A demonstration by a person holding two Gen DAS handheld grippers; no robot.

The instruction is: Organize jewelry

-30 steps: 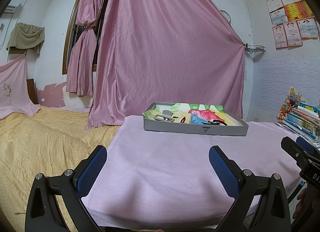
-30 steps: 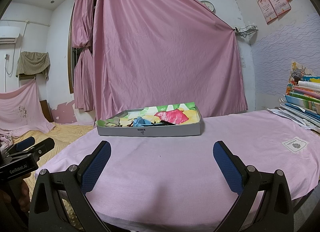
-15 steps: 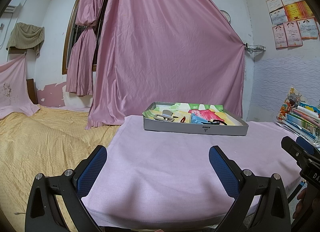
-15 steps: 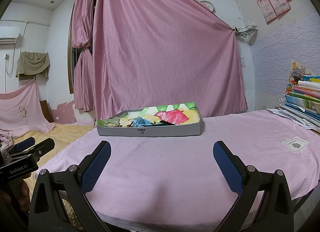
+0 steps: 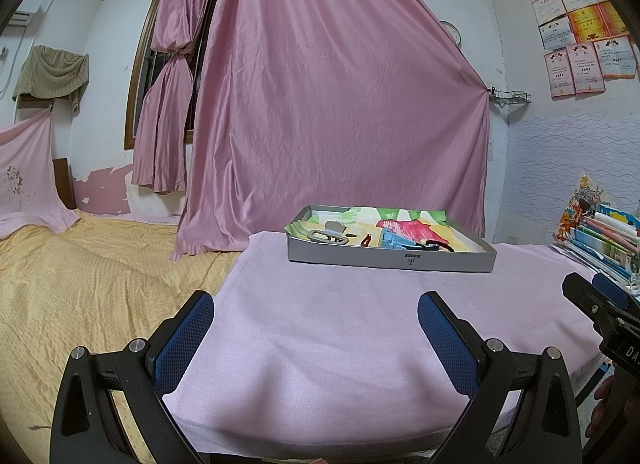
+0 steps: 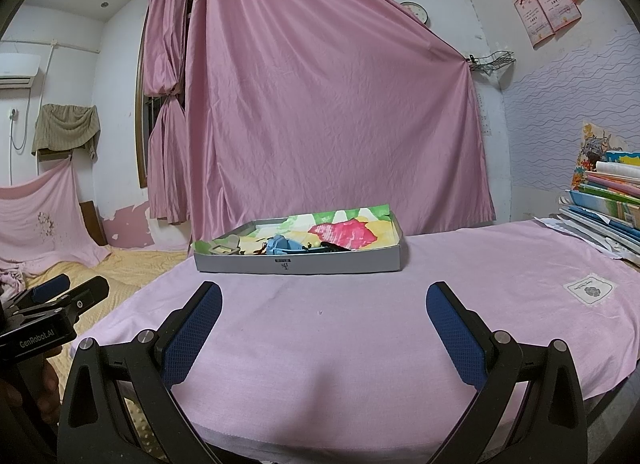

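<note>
While the left gripper hangs over the near edge of the pink-clothed surface, its jaws stand wide apart with nothing between them. Well beyond, a shallow grey tray sits on the cloth, lined with bright paper; a small dark label marks its front wall, too small to read. Inside lie a grey clip, a small red piece, a blue piece and something black at the front right. At the right edge the right gripper shows, with the letters "DA" on its body. Certificates hang on the wall, their print illegible.

From the right wrist, the right gripper is likewise spread wide and empty above the cloth. The tray lies ahead, slightly left, with the blue piece and clip near its front. A white patch lies on the cloth at right. At far left the left gripper carries the words "GenRobot.AI".
</note>
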